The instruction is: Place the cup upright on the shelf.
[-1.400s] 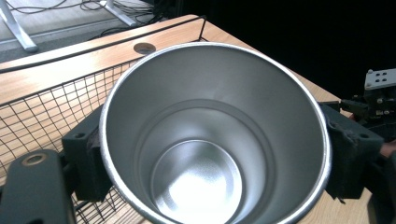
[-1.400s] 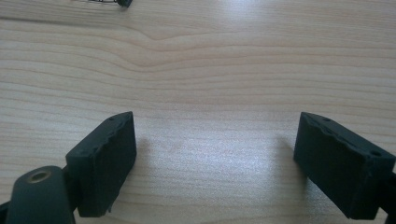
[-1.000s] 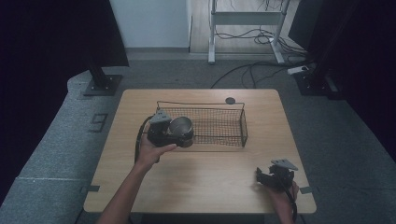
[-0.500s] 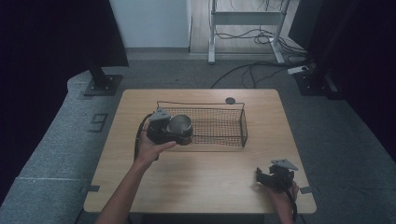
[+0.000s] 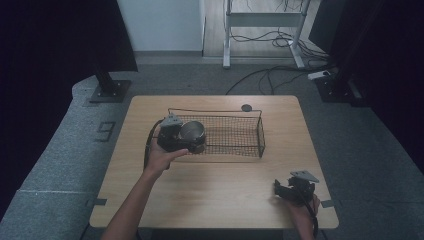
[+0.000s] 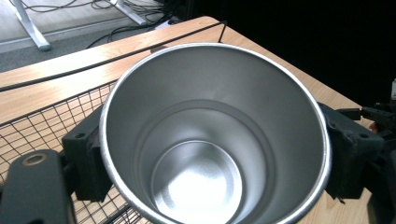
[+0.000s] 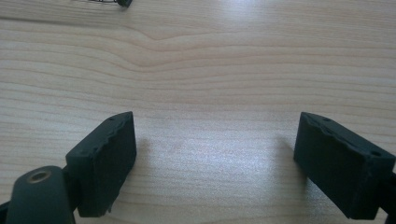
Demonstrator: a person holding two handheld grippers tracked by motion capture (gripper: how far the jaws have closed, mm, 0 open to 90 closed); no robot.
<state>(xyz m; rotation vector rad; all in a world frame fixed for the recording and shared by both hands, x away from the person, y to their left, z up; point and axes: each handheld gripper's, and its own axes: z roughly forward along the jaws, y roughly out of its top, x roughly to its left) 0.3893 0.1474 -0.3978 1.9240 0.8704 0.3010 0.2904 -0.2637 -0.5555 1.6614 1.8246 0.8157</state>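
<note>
The high view looks down on the whole table (image 5: 215, 200), while both gripper views sit close: left into the cup (image 6: 210, 140), right over bare tabletop.

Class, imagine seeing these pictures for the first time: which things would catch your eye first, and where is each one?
The shiny metal cup stands out first, clamped between the jaws of the left tongs at the left end of the wire basket. Next comes the right tongs, jaws wide apart with nothing between them, low over the bare wooden table near its front right corner.
</note>
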